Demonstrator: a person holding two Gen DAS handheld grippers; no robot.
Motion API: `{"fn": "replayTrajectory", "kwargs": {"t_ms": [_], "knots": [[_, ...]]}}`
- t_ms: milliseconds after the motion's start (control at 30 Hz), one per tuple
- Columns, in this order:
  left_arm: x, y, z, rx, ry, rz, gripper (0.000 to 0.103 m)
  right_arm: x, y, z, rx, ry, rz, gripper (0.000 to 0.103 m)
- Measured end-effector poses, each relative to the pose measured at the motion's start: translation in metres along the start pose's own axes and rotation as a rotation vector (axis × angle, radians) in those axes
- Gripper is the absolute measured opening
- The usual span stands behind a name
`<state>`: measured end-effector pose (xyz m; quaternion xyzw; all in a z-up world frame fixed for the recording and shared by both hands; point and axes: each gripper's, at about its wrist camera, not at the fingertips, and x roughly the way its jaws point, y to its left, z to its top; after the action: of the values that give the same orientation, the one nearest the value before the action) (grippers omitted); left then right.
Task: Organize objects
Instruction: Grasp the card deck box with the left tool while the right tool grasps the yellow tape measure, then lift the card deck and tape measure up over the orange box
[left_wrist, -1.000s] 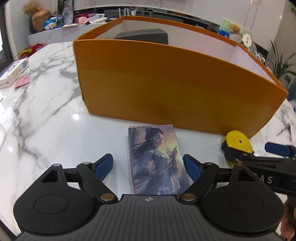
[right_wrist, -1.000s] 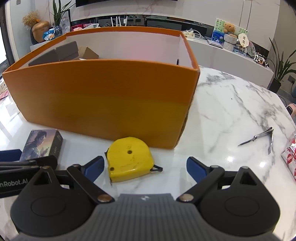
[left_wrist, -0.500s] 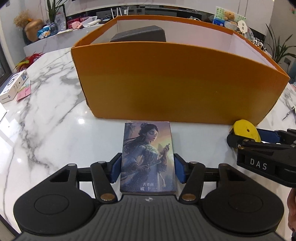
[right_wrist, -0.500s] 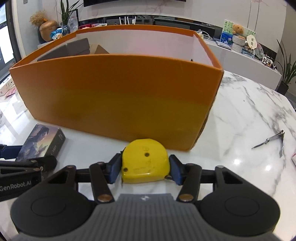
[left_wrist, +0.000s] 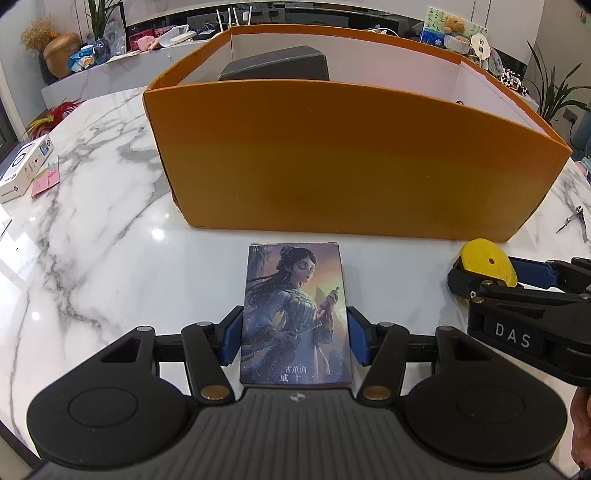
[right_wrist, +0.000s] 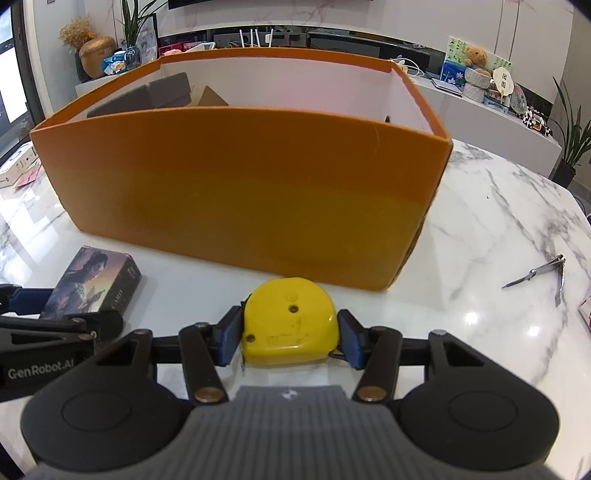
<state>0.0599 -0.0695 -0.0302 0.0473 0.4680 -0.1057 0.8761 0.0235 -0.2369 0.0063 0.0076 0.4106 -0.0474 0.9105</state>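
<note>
The left gripper (left_wrist: 295, 338) is clamped on a small picture box (left_wrist: 295, 314), its blue pads pressing the two long sides near the near end. The right gripper (right_wrist: 290, 334) is clamped on a yellow tape measure (right_wrist: 290, 321). Both things sit low over the marble table (left_wrist: 92, 221), just in front of the big orange box (left_wrist: 351, 166); whether they rest on the table or are already a little off it is hard to tell.

The step in hand looks like lifting both into the orange box. To do it well, raise each straight up until it clears the tall front wall, then carry it forward over the rim, keeping the two grippers apart so they do not knock. Set the things down beside the dark box (left_wrist: 275, 68) already inside.

The picture box lies flat, face up, its long axis pointing away toward the orange box. The tape measure lies on its flat side, rounded end toward the wall.
</note>
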Motion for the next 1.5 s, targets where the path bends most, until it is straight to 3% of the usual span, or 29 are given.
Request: {"fn": "replayTrajectory", "kwargs": {"t_ms": [633, 933, 1267, 1500], "knots": [[-0.023, 0.000, -0.002, 0.008, -0.026, 0.001, 0.066, -0.029, 0.001, -0.004, -0.007, -0.010, -0.001, 0.057], [-0.043, 0.001, 0.000, 0.019, -0.064, -0.002, 0.066, -0.062, 0.001, -0.003, -0.004, -0.045, 0.007, 0.057], [-0.100, 0.008, 0.021, 0.016, -0.240, -0.009, 0.066, -0.131, -0.007, 0.020, 0.053, -0.207, 0.022, 0.057], [-0.126, 0.015, 0.063, -0.035, -0.349, -0.006, 0.066, -0.150, -0.013, 0.060, 0.109, -0.306, 0.002, 0.057]]}}
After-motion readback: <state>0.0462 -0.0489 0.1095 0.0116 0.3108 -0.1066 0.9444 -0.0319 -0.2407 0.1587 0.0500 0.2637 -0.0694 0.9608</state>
